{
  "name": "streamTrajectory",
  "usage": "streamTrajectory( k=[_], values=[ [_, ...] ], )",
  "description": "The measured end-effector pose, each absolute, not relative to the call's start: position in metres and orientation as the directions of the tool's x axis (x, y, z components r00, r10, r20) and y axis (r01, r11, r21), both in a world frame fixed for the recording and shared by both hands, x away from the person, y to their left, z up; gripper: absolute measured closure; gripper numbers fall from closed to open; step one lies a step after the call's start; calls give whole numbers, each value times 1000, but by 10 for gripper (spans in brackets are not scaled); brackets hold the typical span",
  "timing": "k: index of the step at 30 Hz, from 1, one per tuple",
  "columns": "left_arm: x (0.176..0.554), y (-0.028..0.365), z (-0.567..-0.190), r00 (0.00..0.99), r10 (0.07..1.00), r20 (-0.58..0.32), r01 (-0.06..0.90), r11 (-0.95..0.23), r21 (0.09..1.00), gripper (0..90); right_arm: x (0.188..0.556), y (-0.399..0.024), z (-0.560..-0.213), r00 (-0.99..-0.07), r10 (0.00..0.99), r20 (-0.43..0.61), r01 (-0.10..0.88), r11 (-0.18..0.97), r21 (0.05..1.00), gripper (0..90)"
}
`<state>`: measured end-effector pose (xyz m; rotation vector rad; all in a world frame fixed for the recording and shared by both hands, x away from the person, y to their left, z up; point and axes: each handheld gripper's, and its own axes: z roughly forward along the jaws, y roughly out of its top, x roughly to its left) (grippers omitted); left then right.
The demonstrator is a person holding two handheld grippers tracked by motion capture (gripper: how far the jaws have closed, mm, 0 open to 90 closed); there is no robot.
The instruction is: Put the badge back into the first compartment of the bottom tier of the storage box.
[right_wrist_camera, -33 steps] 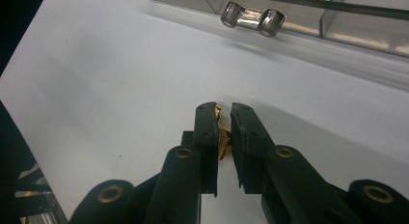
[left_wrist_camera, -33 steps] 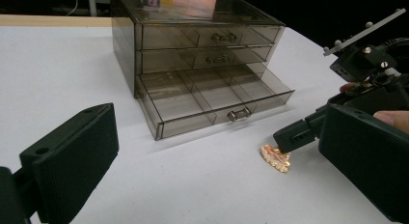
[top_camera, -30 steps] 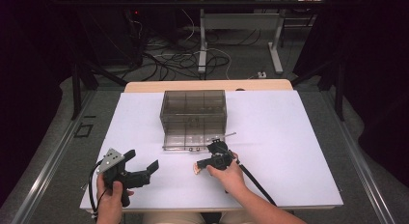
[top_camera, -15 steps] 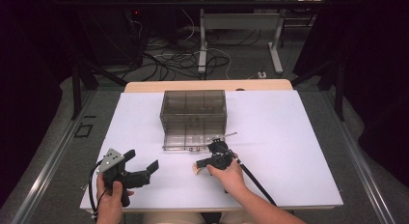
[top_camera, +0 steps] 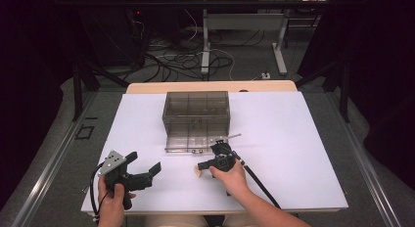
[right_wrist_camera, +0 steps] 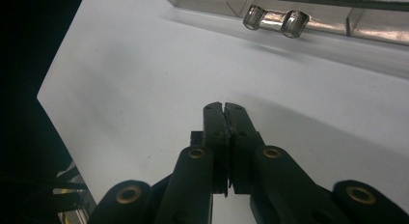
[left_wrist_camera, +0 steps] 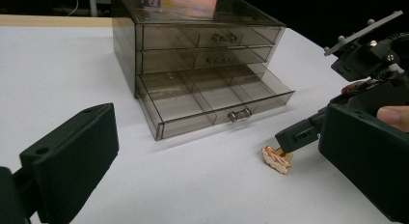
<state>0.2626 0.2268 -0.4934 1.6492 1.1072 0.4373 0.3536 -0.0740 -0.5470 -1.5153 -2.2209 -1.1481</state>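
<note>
Nothing has moved since earlier: right gripper (top_camera: 201, 166) jaws pressed together, a small tan object (left_wrist_camera: 276, 159) at their tips before the open bottom drawer (left_wrist_camera: 217, 105); left gripper (top_camera: 146, 168) jaws spread wide, empty, on the bench (top_camera: 293, 139).

Broad bare stretches of white table (top_camera: 298, 153) to the right of and behind the smoke-tinted drawer cabinet (top_camera: 196, 113), open to either hand. Bottom drawer (top_camera: 193, 140) pulled out toward the near edge, narrowing the lane in front. Right gripper (top_camera: 202, 167), jaws pressed together, just before that drawer, with a small tan object (left_wrist_camera: 276, 159) at its tips. Left gripper (top_camera: 145, 165), jaws spread wide, near the front left corner; clear table between the two.
</note>
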Motion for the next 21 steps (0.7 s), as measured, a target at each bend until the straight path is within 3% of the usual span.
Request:
streamTrajectory(
  k=[21],
  values=[
    [263, 227, -493, 504, 831, -235, 445, -17, 895, 7, 352, -75, -540, -451, 681, 577, 856, 148, 495, 890]
  ],
)
